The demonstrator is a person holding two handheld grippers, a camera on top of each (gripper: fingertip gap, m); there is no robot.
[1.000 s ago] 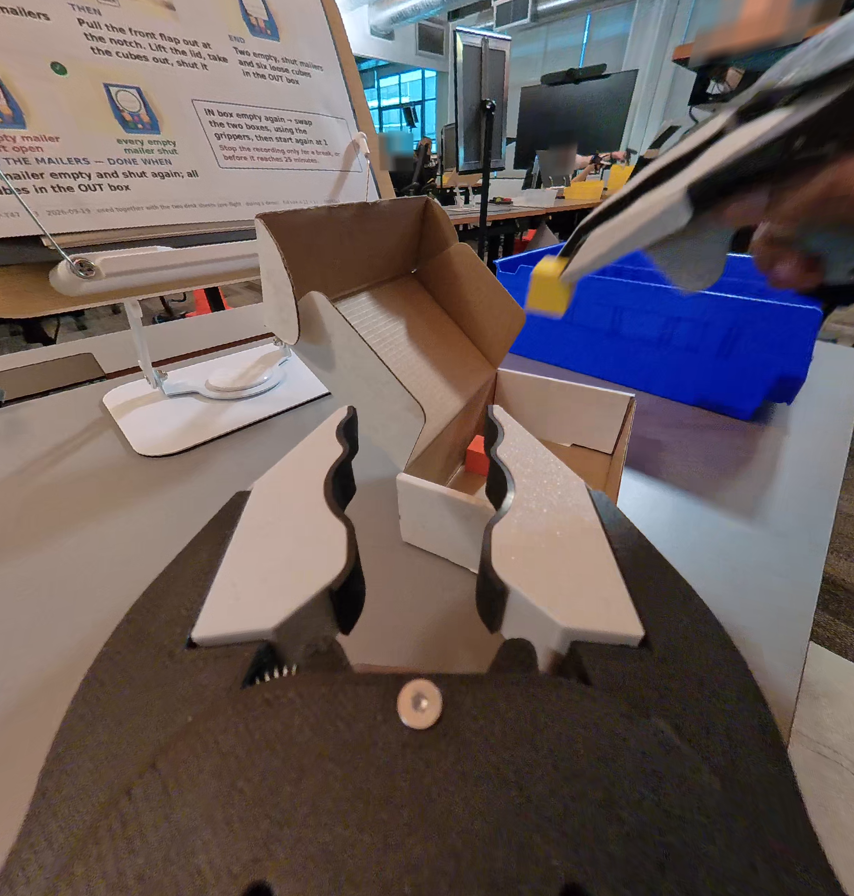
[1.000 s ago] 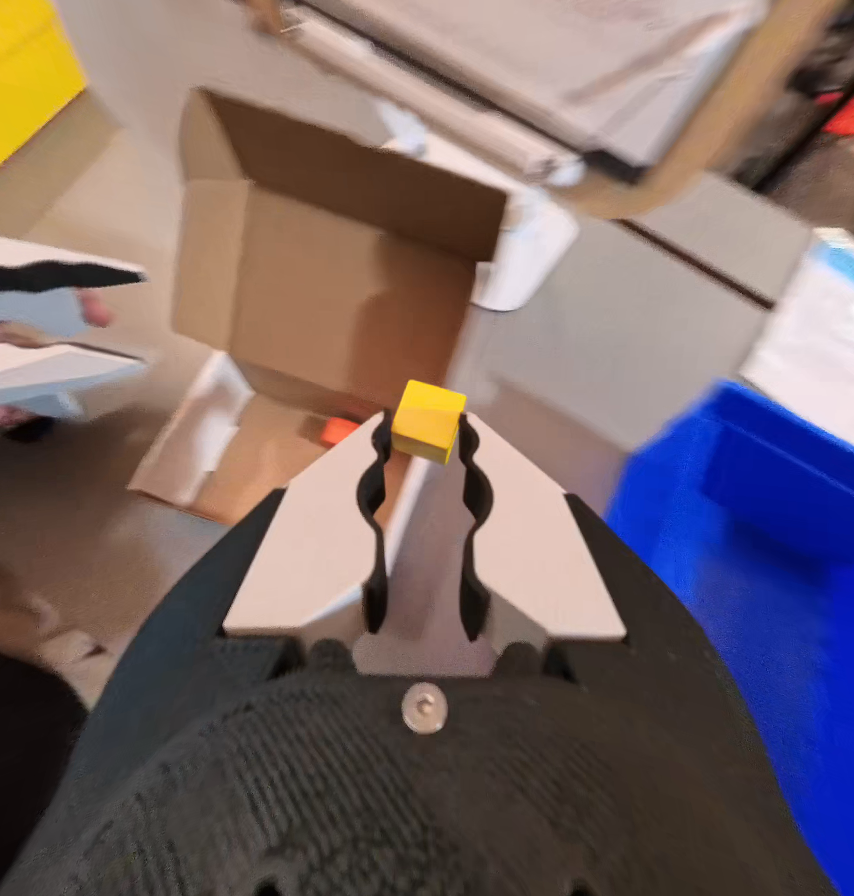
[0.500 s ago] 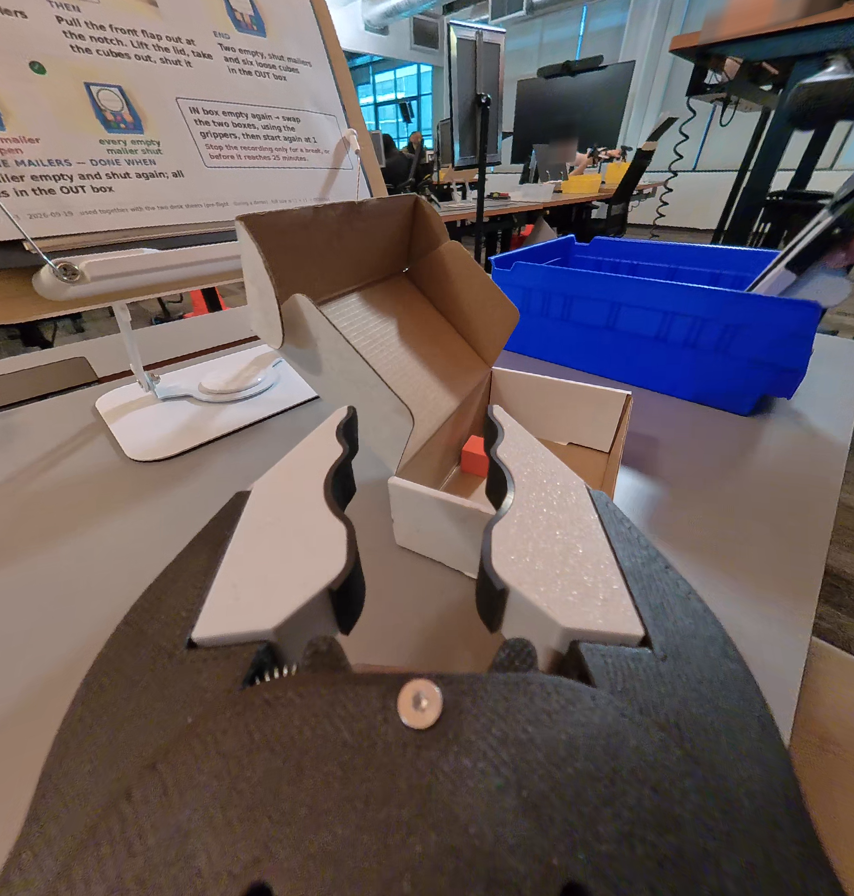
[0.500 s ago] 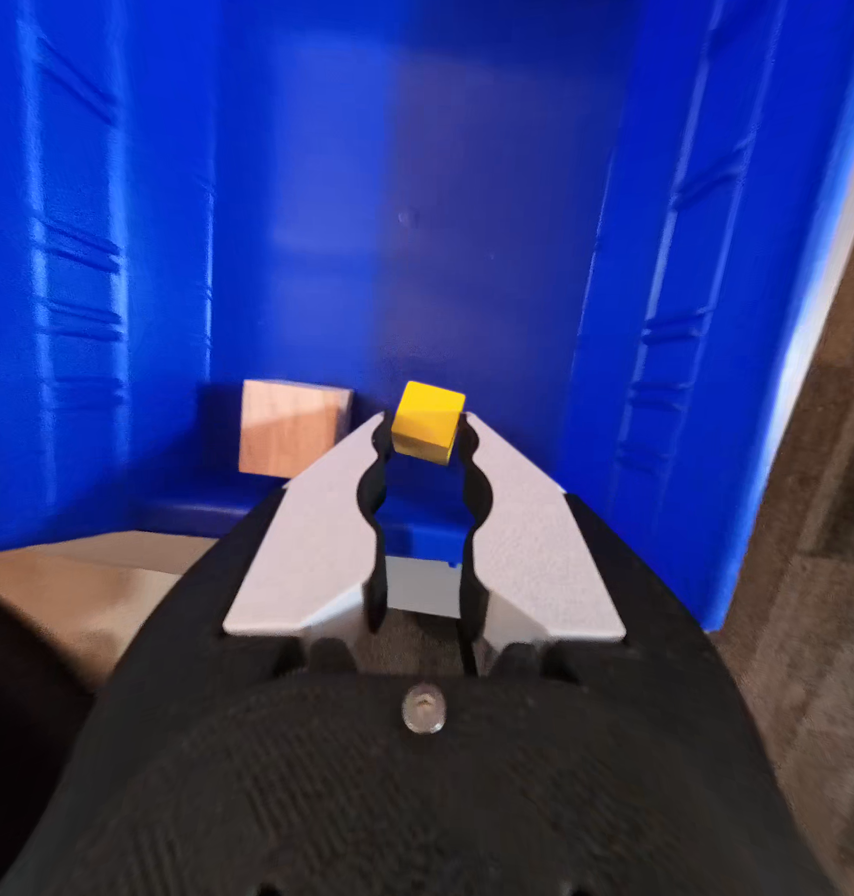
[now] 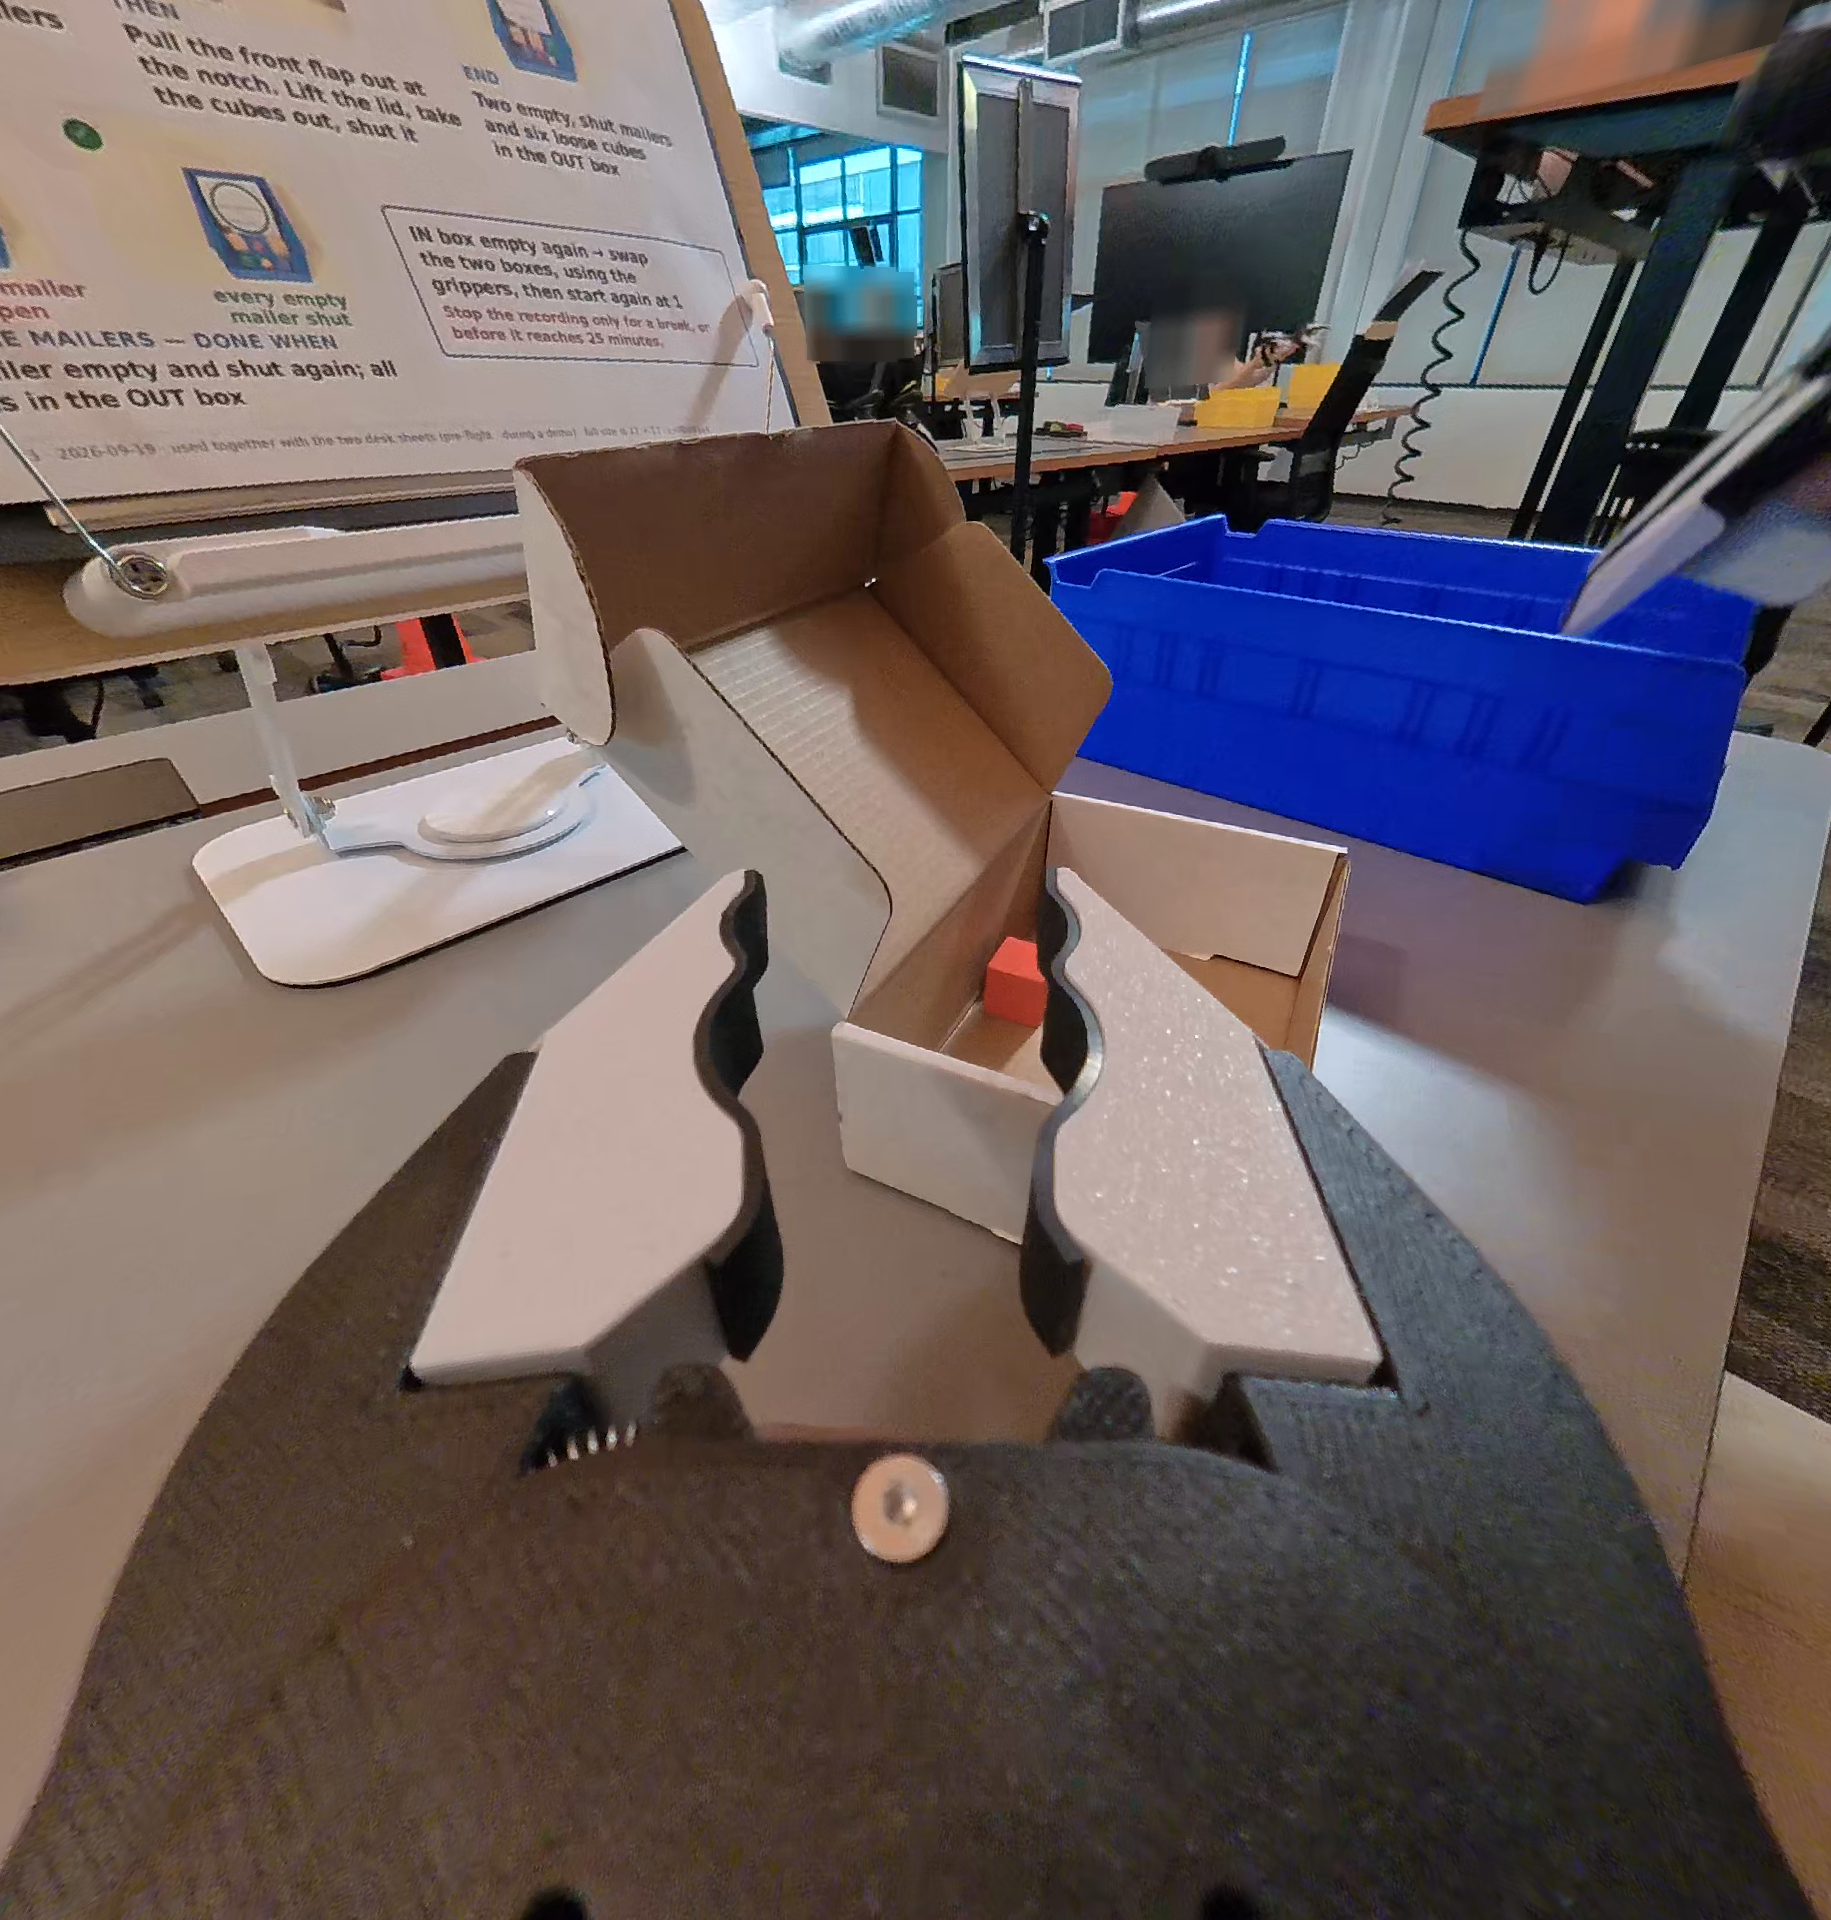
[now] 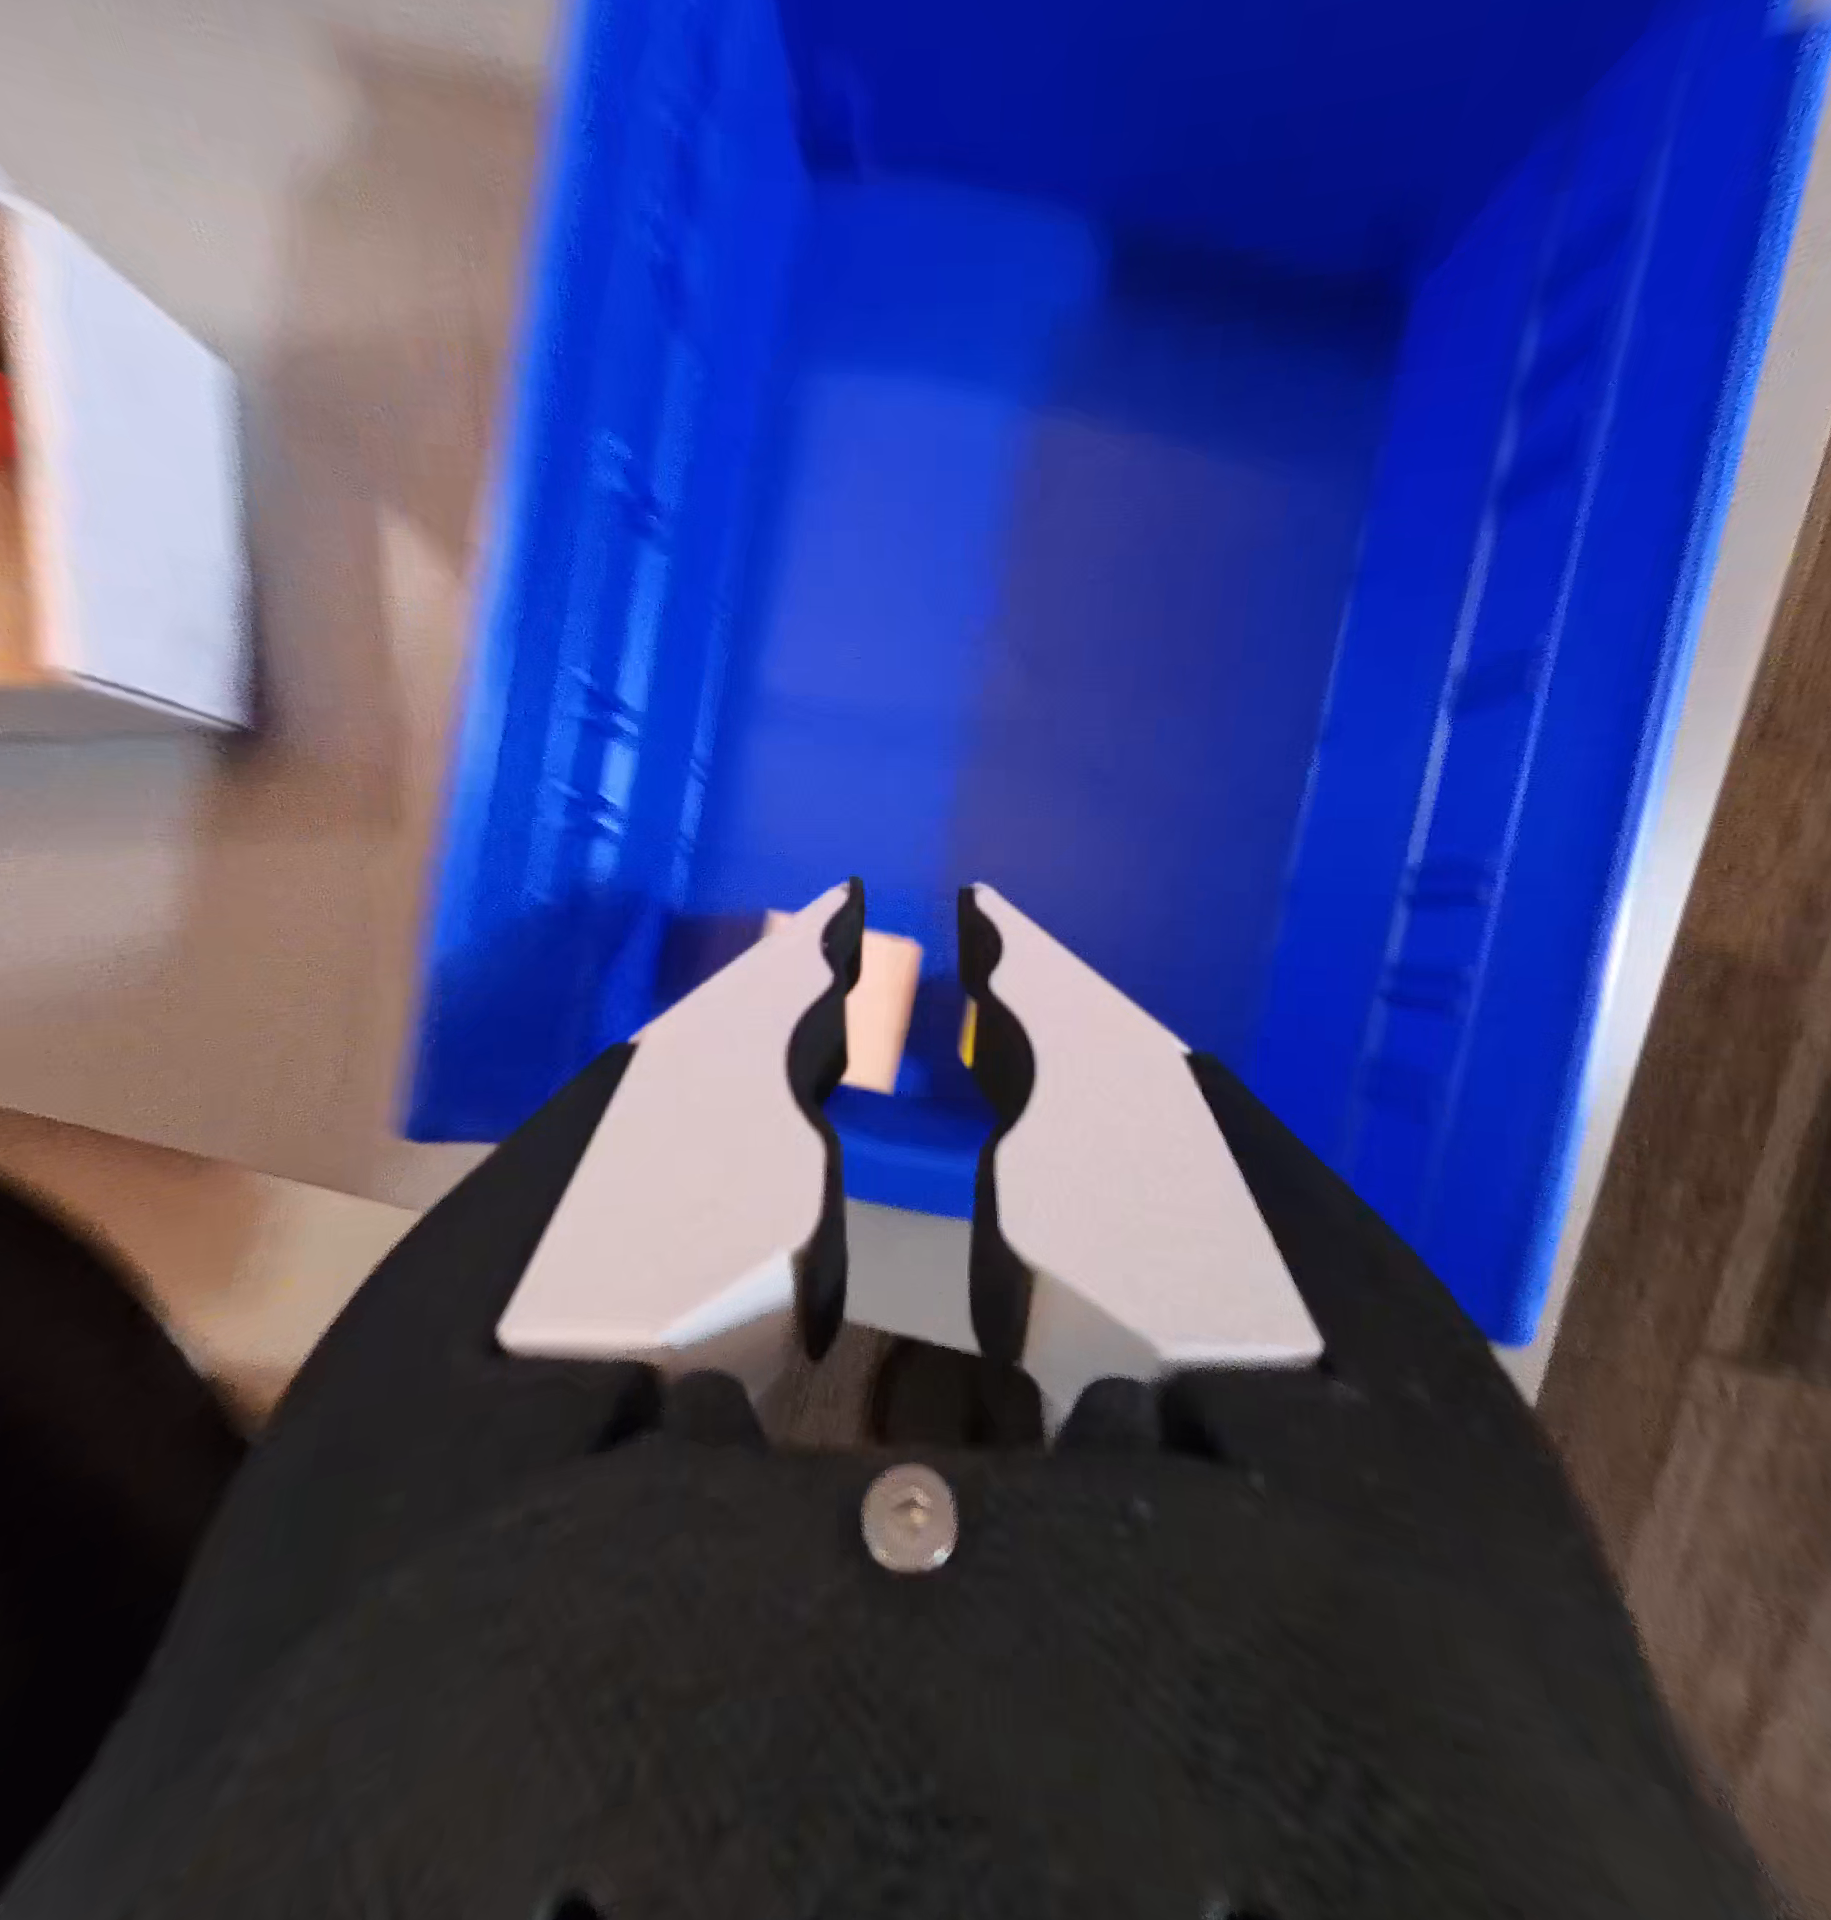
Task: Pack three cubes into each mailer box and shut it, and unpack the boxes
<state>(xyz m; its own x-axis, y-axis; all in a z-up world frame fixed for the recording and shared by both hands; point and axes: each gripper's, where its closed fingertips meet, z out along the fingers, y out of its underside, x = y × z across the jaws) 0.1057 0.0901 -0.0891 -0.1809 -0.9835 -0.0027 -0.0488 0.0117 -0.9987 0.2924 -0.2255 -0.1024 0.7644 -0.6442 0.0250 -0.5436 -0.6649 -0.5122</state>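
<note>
Right hand-held gripper (image 6: 906, 914): spread, empty, over blue plastic bin (image 6: 1410, 727). Left hand-held gripper (image 5: 900, 914): spread, empty. Next: approach red-orange cube (image 5: 1015, 982) in open cardboard mailer box (image 5: 932, 1132) from above, pinch squarely.

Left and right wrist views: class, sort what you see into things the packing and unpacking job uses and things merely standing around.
Belonging to the job:
- open mailer box
- orange cube inside it
- blue bin
- wooden cube and yellow cube in the bin
- left gripper, right gripper

Just standing about:
- instruction board
- white stand
- monitors
</note>
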